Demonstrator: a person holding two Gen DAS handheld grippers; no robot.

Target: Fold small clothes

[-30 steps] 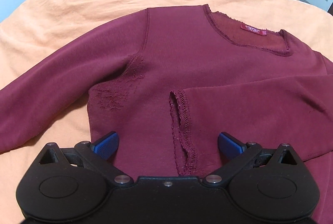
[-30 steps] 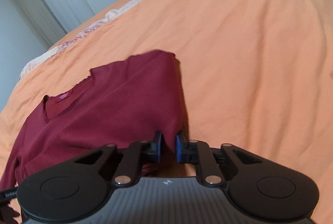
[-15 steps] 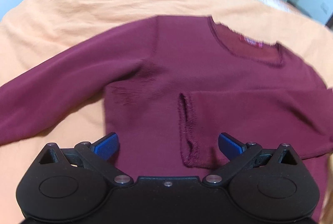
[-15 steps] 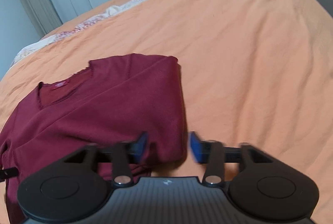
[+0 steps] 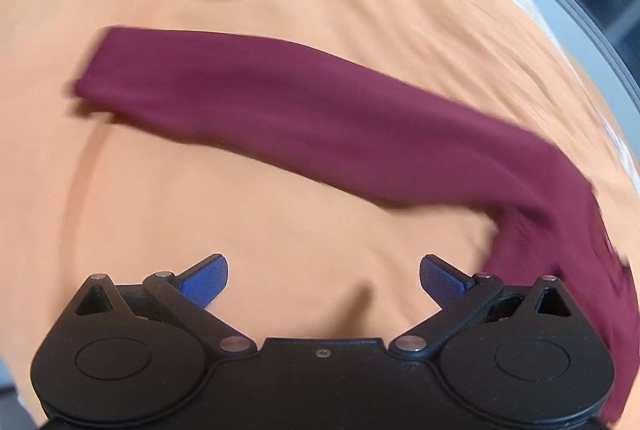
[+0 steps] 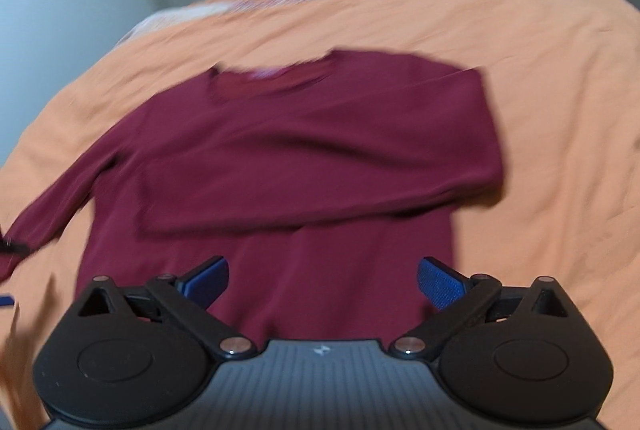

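Our left gripper [image 5: 323, 278] hangs wide open over the orange bedsheet [image 5: 280, 222]; our right gripper [image 6: 322, 280], also open, above the dark red long-sleeved shirt [image 6: 304, 150].

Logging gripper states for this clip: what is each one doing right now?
Left gripper: open, empty, over the orange bedspread near the unfolded sleeve.
Right gripper: open, empty, over the sweater.

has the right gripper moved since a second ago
Yes. The right gripper let go of the sweater's folded edge, opened, and backed away, so more of the sweater shows on the bedspread.
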